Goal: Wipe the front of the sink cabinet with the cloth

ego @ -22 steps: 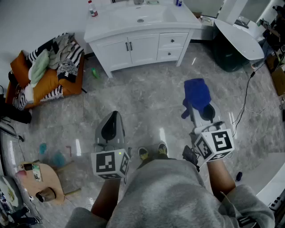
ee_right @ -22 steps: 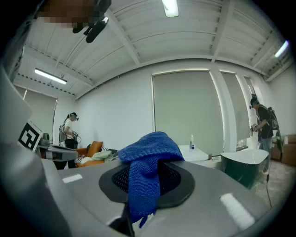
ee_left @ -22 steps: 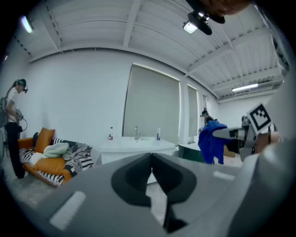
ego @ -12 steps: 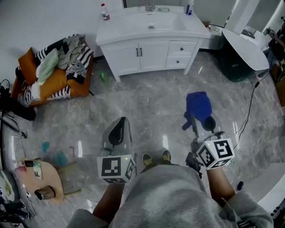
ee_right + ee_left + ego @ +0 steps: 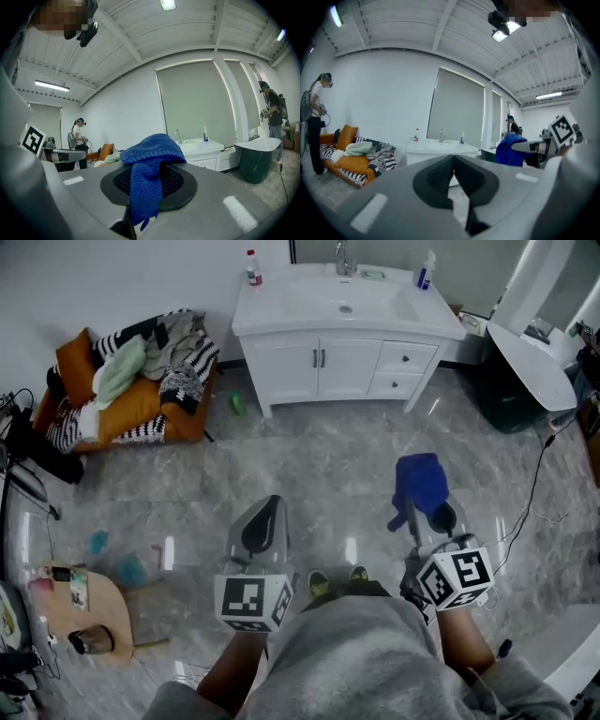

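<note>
The white sink cabinet stands against the far wall, its doors and drawers facing me; it also shows small in the left gripper view and the right gripper view. My right gripper is shut on a blue cloth, which drapes over its jaws. My left gripper is shut with nothing between its jaws. Both are held at waist height, well back from the cabinet.
An orange sofa piled with clothes stands left of the cabinet. A dark green tub with a white board on it is at the right, and a cable trails on the floor. A small round table stands at lower left. Bottles stand on the countertop.
The cabinet and sofa have slid lower in the head view, showing more of the wall behind. Both grippers keep their pose, and the cloth is still held.
</note>
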